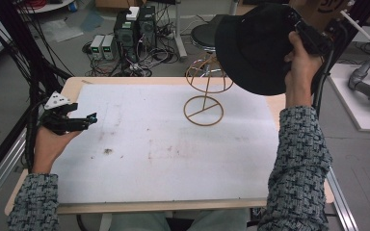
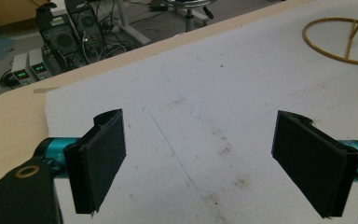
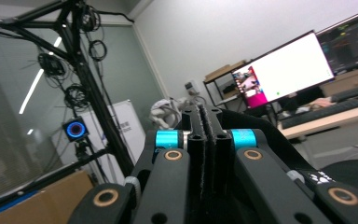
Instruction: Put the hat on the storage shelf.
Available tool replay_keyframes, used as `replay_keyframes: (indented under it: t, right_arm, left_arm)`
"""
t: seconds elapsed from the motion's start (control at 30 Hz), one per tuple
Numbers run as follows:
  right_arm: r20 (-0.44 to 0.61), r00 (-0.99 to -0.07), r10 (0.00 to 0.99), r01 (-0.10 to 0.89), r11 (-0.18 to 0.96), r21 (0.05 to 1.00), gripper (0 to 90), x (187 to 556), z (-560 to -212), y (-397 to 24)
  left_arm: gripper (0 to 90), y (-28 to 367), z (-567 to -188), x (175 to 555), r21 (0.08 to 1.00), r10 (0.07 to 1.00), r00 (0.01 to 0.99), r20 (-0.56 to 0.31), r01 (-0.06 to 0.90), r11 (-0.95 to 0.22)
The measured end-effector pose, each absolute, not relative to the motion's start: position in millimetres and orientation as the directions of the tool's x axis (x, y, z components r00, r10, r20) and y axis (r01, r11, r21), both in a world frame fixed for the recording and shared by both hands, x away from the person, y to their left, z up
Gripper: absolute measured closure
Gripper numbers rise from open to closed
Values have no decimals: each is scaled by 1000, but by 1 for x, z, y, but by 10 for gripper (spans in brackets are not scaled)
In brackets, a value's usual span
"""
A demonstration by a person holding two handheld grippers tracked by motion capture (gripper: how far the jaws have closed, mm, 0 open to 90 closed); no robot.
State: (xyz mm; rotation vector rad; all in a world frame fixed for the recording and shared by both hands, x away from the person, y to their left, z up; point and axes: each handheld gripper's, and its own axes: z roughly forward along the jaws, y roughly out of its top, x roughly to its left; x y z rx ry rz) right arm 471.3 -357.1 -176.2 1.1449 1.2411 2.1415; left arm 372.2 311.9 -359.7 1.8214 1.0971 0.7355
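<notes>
1. Black hat [image 1: 256, 48] is held up in the air by the right claw [image 1: 296, 30], above and to the right of the gold wire stand [image 1: 204, 94], well clear of the surface [image 1: 173, 139].
2. Hat brim meets the right claw at the hat's right edge; the right hand [image 1: 301, 60] grips the claw just beside the brim.
3. Right claw [image 3: 208, 140]: in the right gripper view the jaws are pressed together with a thin dark layer pinched between them, which looks like the hat's fabric.
4. Left claw [image 1: 84, 120] is held low over the surface's left edge, far left of the stand, well apart from the hat.
5. Left claw [image 2: 200, 154]: jaws spread wide, nothing between them, stained white surface [image 2: 205, 107] below.
6. Stand's ring base [image 2: 340, 42] sits on the surface beyond the left claw.
</notes>
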Motion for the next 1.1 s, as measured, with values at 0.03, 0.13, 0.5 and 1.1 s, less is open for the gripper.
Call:
replay_keyframes:
  t: [0.03, 0.13, 0.5, 1.1]
  right_arm:
    - [448, -578, 682, 50, -519, 854, 898, 471, -176, -357]
    - [458, -597, 659, 76, -522, 850, 898, 475, -178, -347]
    - [459, -636, 620, 136, -495, 858, 898, 488, -187, -318]
    - [459, -673, 580, 227, -429, 874, 897, 503, -201, -274]
  left_arm:
    - [178, 312, -360, 372, 889, 897, 439, 52, 388, -242]
    - [178, 312, -360, 372, 889, 896, 441, 54, 388, -244]
    - [178, 312, -359, 372, 892, 897, 440, 52, 384, -240]
    - [178, 315, -358, 371, 894, 900, 434, 52, 382, -235]
